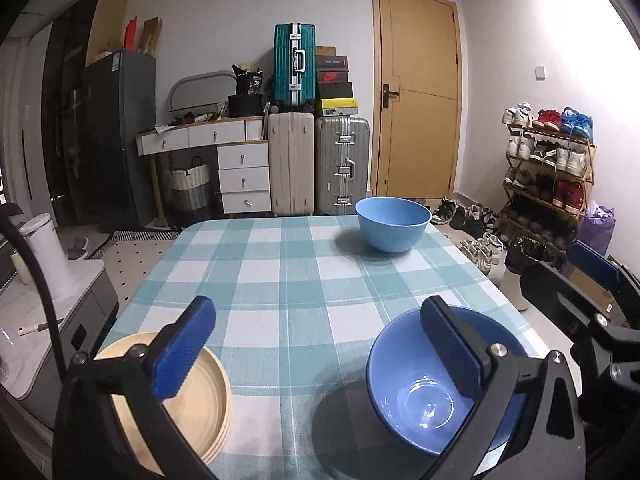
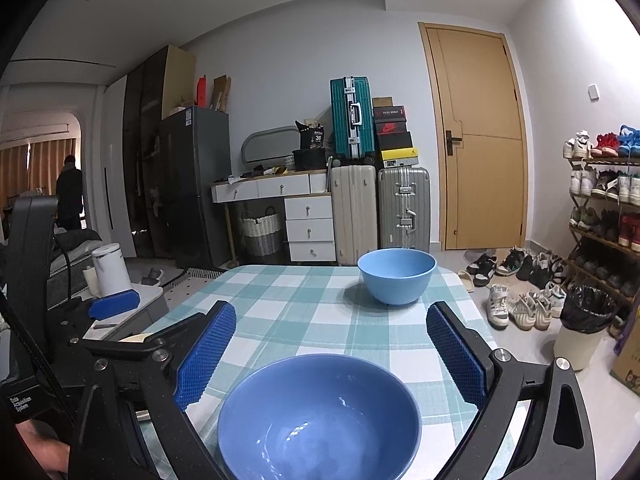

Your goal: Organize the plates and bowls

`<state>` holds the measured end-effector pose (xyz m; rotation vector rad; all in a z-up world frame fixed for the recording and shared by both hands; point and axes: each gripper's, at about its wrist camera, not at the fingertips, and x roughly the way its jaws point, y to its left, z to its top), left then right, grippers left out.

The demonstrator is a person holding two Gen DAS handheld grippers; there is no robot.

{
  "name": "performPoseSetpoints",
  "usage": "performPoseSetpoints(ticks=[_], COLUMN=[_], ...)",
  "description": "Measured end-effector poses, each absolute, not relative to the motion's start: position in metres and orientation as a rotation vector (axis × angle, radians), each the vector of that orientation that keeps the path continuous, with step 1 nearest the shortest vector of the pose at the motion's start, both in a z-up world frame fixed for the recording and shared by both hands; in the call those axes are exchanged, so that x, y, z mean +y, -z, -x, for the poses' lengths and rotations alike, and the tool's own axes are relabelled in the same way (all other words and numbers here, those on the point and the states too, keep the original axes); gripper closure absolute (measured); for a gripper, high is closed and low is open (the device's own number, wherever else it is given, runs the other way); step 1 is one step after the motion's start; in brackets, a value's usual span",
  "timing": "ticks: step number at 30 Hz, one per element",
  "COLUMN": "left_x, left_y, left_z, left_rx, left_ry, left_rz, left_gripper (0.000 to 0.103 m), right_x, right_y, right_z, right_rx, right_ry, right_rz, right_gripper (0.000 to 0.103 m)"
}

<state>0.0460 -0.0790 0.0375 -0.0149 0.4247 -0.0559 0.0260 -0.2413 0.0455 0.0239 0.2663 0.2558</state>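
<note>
The left gripper [image 1: 316,356] hangs low over the near end of the teal-and-white checked tablecloth [image 1: 280,272], its blue-padded jaws spread wide with nothing between them but cloth. One pad sits over the stack of shallow round beige plates [image 1: 200,404] at the near left corner, the other over the glossy dark blue bowl [image 1: 424,396] to the right. The plates look already gathered into one pile, so the bowls appear to be what is left to sort.

The right gripper [image 2: 330,356] also stands spread, its jaws either side of the dark blue bowl's far rim and apart from it. That framing suggests a pick-up is being lined up, probably to nest this bowl with the matte light blue bowl [image 2: 396,276], which stands alone near the far edge, well apart.

The cloth between the two bowls is bare, so the path is open. The nearest obstacle is the other gripper, close at the right gripper's left. Off the table stand stacked suitcases [image 1: 316,168] and a shoe rack [image 1: 548,164].
</note>
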Motion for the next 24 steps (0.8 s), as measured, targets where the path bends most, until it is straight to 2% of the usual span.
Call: performPoseSetpoints(ticks=[24], left_x=[-0.0785], left_y=[-0.0329], left_z=[-0.0507], left_rx=[0.472], left_ry=[0.067], left_rz=[0.012], left_gripper=[0.0], right_x=[-0.2414], right_y=[-0.0421], right_z=[-0.0335], right_rx=[0.3], right_ry=[-0.283], right_rz=[-0.06], right_gripper=[0.004])
